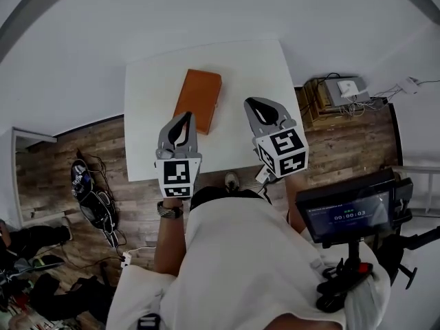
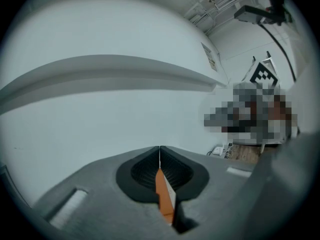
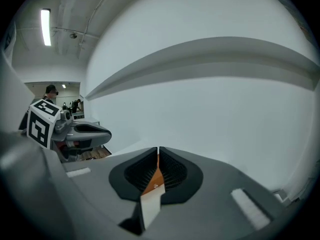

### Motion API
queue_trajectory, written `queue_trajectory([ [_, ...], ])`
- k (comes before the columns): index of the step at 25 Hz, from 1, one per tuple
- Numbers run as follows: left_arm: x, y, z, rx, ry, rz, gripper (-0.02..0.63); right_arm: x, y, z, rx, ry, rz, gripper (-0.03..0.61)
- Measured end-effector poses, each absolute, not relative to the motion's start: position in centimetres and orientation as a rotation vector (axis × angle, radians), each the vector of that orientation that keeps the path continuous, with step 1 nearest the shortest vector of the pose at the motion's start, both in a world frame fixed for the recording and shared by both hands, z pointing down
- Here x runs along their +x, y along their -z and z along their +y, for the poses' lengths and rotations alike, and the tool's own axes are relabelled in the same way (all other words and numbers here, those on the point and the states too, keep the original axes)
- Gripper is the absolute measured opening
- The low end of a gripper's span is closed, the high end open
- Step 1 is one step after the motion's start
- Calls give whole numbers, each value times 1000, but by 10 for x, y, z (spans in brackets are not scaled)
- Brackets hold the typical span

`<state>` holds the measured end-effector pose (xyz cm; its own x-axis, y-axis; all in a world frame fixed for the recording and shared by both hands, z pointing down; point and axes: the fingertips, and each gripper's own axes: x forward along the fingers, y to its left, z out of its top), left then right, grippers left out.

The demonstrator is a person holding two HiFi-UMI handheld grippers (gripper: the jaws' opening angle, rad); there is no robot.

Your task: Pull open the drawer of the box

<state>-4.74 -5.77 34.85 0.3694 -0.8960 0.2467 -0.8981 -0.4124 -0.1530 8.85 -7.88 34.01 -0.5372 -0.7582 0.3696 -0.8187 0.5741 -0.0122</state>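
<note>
Just ahead of L claw, beside R claw: box.

The box is orange-brown. The table is white. The left claw and the right claw are grey with black ridged pads inside. Each has a white cube with black square marks. The floor is brown wood with stripes. The wall is white.
</note>
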Motion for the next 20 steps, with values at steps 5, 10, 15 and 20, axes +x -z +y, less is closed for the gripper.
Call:
queue_trajectory([
  [5,-41,-361,-80,2591,-482,-1662,12,98,-353,-98,1300,-291,-2445,20],
  [10,-39,-373,-90,2584,-513,-1609,15,105,-372,-107,1301,-356,-2400,35],
  [15,-34,-387,-108,2570,-559,-1566,32,110,-388,-125,1297,-489,-2414,46],
  [20,-36,-418,-116,2534,-641,-1499,51,105,-425,-138,1247,-561,-2369,58],
])
